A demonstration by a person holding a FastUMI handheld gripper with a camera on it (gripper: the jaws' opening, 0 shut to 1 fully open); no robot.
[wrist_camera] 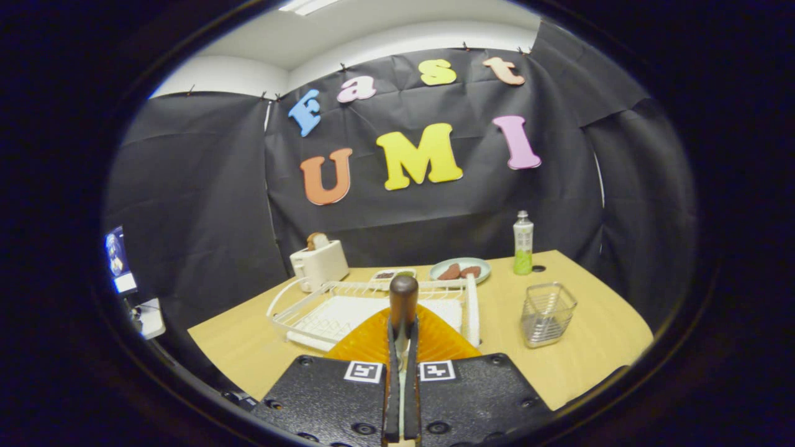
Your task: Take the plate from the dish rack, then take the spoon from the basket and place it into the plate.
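The worktop (596, 347) fills the lower middle of the frame, pale wood, with everything set toward its far and central parts.

The dish rack (310, 310), a white wire tray left of centre, lies flat with its rim raised; no dishes stand in the part of it that can be seen. Just in front of it, low in the centre of the frame, lies the orange plate (435, 341), ribbed and flat on the worktop, so it appears already taken out of the rack and placed where the spoon can be lowered onto it.

The toaster (320, 264) stands at the upper left of the worktop with a slice of bread (317, 240) sticking out of its slot. Behind the rack sits a pale dish (461, 270) holding two brown pieces of food, and beside it a small tray (392, 274) with dark bits that are too small to tell. A bottle (523, 243) stands upright to the right of these.

The basket (546, 313), a small wire one at the right of the frame, looks empty, which fits the spoon having been lifted out.

The tongs (402, 347) are closed almost fully, both fingers pressing on the spoon (404, 298), whose dark rounded end stands up just beyond the fingertips. It hangs directly over the plate, probably ready to be lowered and let go.
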